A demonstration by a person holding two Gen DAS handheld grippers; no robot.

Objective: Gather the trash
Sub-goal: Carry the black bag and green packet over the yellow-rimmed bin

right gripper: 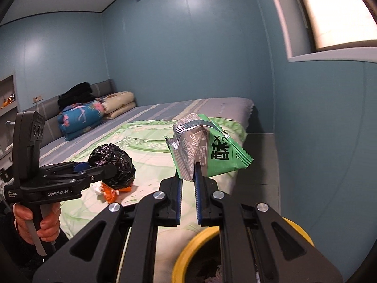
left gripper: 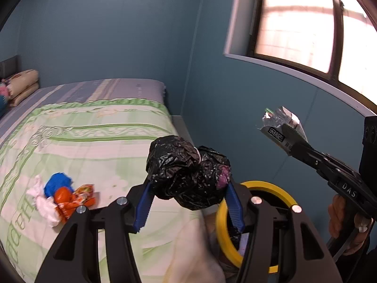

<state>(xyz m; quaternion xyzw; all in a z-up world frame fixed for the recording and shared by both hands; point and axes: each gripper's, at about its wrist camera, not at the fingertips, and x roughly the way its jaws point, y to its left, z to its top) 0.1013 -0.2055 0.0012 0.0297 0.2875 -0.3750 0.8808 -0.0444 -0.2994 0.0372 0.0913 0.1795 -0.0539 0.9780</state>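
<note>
My left gripper (left gripper: 188,185) is shut on a crumpled black plastic bag (left gripper: 181,165), gripped between its blue pads, above the bed's right edge. The right wrist view shows that gripper (right gripper: 109,168) and the bag (right gripper: 117,158) at the left. Between the near-closed pads of my right gripper (right gripper: 188,176) sits a green and silver snack wrapper (right gripper: 212,151), pinched by its lower edge. That wrapper (left gripper: 278,125) and the right gripper (left gripper: 293,142) hang at the right of the left wrist view. A yellow-rimmed bin (left gripper: 221,226) sits just below both grippers, its rim (right gripper: 183,257) partly hidden by the fingers.
On the green patterned bed cover (left gripper: 94,129) lie a white tissue (left gripper: 44,205), a blue scrap (left gripper: 57,182) and an orange wrapper (left gripper: 70,200). Folded quilts (right gripper: 94,113) are stacked at the headboard. The blue wall and a window (left gripper: 306,35) stand to the right.
</note>
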